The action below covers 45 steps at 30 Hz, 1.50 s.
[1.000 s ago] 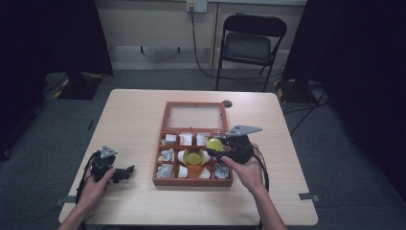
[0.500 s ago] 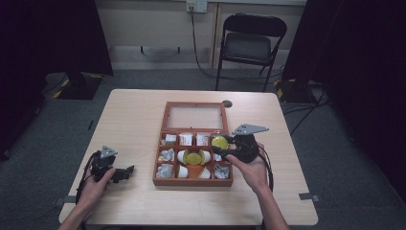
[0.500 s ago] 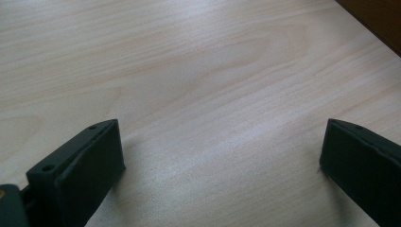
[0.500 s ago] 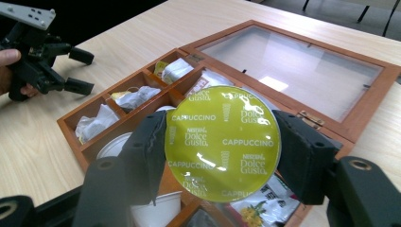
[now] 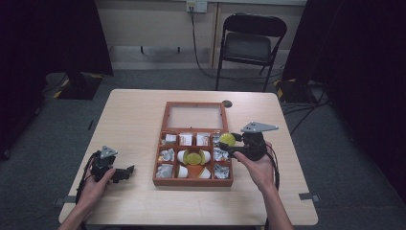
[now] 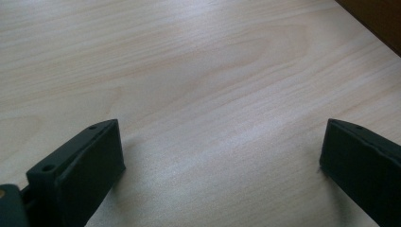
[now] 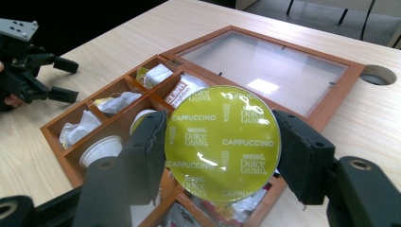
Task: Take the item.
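My right gripper (image 7: pixel 221 153) is shut on a yellow-green Cappuccino capsule (image 7: pixel 222 127), with one jaw pressed to each side of its rim. In the high view that capsule (image 5: pixel 227 139) hangs over the right edge of a wooden compartment box (image 5: pixel 156 165). The box's glass lid (image 5: pixel 194 116) lies open flat on the far side. A second yellow capsule (image 5: pixel 194 156) lies in the middle compartment with white capsules (image 5: pixel 184 171) beside it. My left gripper (image 5: pixel 125 173) rests on the table left of the box. Its jaws (image 6: pixel 222 156) stand open over bare wood.
Other compartments hold wrapped sachets and crumpled packets (image 7: pixel 118 101). A round cable hole (image 5: pixel 227 103) sits in the table (image 5: pixel 134 120) just beyond the lid's right corner. A folding chair (image 5: pixel 249 43) stands past the far edge.
My right gripper has carried the capsule a little to the right and away from the box's middle toward its right edge. The left gripper has stayed put.
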Available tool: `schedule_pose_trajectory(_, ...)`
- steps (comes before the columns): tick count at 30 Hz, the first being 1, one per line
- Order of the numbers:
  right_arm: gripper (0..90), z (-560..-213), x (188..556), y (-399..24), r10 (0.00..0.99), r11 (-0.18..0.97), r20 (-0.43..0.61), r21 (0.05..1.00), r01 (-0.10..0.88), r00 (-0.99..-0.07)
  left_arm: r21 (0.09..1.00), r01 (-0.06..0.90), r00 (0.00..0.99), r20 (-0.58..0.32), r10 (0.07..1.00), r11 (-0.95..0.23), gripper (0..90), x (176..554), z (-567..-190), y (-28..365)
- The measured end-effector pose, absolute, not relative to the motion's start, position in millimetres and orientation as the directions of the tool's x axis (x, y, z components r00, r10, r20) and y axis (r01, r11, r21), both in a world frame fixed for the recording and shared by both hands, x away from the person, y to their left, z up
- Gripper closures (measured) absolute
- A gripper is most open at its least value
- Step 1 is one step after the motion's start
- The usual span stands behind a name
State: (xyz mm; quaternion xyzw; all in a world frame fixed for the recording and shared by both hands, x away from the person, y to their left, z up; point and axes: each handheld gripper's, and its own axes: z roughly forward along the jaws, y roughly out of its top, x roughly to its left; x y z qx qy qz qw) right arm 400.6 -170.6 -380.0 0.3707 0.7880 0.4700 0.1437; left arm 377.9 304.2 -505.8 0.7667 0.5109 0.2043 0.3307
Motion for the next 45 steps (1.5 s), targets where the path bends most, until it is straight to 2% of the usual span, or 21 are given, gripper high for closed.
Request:
schedule_pose_trajectory(19, 38.9, -376, 406, -205, 0.78, 0.242, 0.116, 0.85, 0.468, -0.615, 0.715, 0.649, 0.396, -0.025, 0.918, -0.26, 0.0, 378, -506, 304)
schedule_pose_trajectory(30, 39.0, -392, 416, -227, 0.829, 0.234, 0.108, 0.824, 0.516, -0.548, 0.715, 0.649, 0.396, -0.026, 0.918, -0.26, 0.0, 378, -506, 304)
schedule_pose_trajectory(45, 39.0, -416, 427, -239, 0.852, 0.228, 0.12, 0.791, 0.568, -0.51, 0.715, 0.649, 0.396, -0.026, 0.918, -0.26, 0.0, 378, -506, 304)
